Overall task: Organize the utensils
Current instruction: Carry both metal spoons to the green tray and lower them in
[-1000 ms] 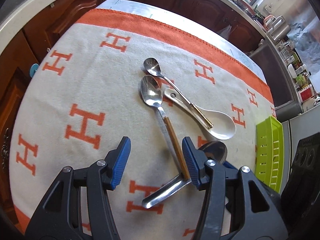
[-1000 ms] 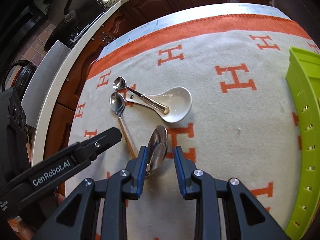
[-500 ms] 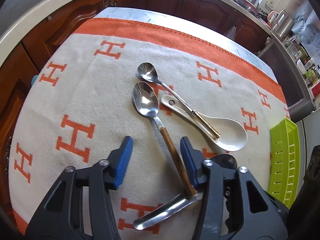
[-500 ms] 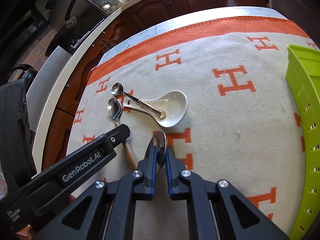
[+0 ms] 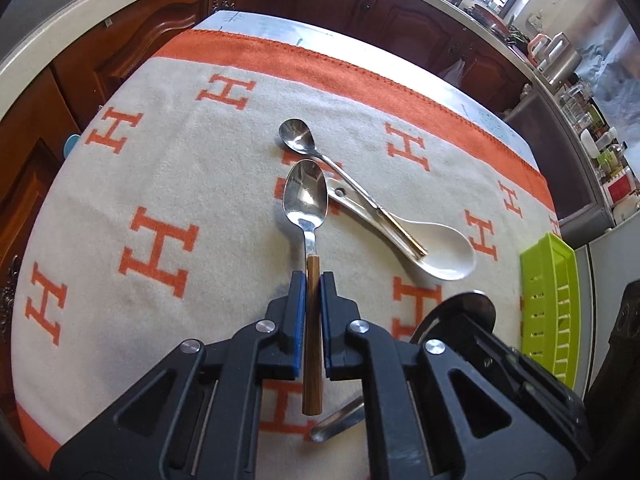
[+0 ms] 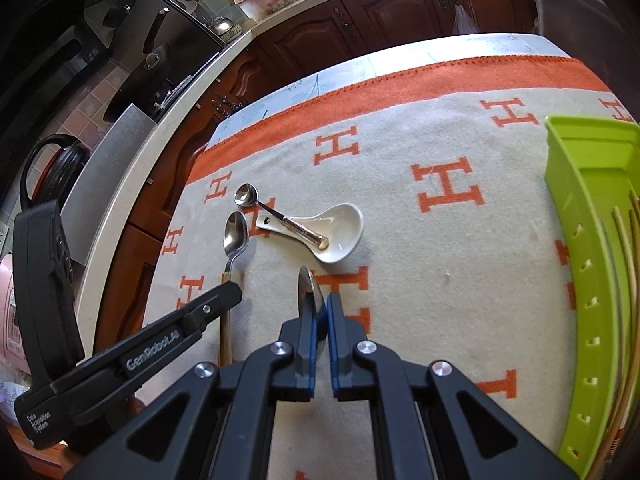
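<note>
1. The wooden-handled spoon [image 5: 306, 216] is light, stiff and slippery at its steel bowl; the handle is the better hold.
2. The left tool [image 5: 311, 288] has just closed and pinches that handle, over the middle of the desk [image 5: 120, 184].
3. The right tool [image 6: 320, 312] is clamped on a steel spoon [image 6: 308, 284].
4. The green tray [image 6: 588, 184] sits far right.

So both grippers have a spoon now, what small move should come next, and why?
Probably lift both spoons clear and carry them toward the green tray. The left gripper is shut on the wooden-handled spoon, the right gripper on the steel spoon by its bowl; both jaws have just closed. The tray already holds chopsticks.
</note>
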Demonstrator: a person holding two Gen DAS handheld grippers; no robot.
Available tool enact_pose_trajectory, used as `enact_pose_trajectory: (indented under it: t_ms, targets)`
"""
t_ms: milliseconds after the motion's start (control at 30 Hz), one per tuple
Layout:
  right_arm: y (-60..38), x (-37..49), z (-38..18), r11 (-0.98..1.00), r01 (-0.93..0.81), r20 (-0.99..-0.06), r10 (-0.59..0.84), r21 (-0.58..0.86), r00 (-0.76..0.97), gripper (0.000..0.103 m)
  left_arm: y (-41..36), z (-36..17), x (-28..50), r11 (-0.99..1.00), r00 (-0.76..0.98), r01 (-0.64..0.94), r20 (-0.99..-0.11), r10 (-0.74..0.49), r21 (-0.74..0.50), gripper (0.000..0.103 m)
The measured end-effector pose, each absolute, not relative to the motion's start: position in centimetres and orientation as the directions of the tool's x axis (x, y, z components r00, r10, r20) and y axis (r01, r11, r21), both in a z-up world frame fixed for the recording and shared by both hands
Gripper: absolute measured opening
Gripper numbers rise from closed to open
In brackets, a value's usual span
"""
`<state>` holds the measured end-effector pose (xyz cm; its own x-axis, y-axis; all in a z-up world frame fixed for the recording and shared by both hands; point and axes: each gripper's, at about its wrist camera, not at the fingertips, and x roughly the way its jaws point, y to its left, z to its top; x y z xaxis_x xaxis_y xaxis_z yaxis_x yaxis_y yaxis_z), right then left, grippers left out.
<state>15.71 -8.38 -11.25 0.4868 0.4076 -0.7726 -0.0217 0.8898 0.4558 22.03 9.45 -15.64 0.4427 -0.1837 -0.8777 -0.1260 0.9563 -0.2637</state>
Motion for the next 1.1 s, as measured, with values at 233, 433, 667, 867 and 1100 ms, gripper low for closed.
enact_pose_trajectory:
  t_ms: [233, 433, 667, 867, 1100]
  targets:
    - [-10.4, 12.9, -8.4, 0.9, -0.04, -0.743, 0.383, 0.434, 0.549, 0.004, 8.1, -12.4, 18.6, 0.962, 0.471, -0.078, -0.86, -0.194, -0.26, 0.005]
    - [-13.8, 9.5, -5.7, 0.908, -0.025, -0.713, 0.346, 0.419, 0.61, 0.004, 5.1, -9.2, 15.1, 0.967, 0.499, 0.004, -0.838, -0.223, -0.255, 0.005]
    - [-18.2, 5.8, -2.5, 0.928, -0.026, -0.699, 0.297, 0.371, 0.651, 0.004, 0.3, -6.2, 11.5, 0.959, 0.517, 0.111, -0.809, -0.279, -0.26, 0.005]
    - [-20.9, 2.9, -0.2, 0.977, -0.02, -0.72, 0.169, 0.21, 0.673, 0.004, -5.3, -5.0, 9.1, 0.939, 0.486, 0.211, -0.804, -0.342, -0.272, 0.005]
    - [-23.6, 1.3, -0.3, 0.997, 0.029, -0.766, 0.038, 0.073, 0.642, 0.004, -11.8, -5.2, 7.2, 0.908, 0.421, 0.326, -0.819, -0.39, -0.264, 0.005]
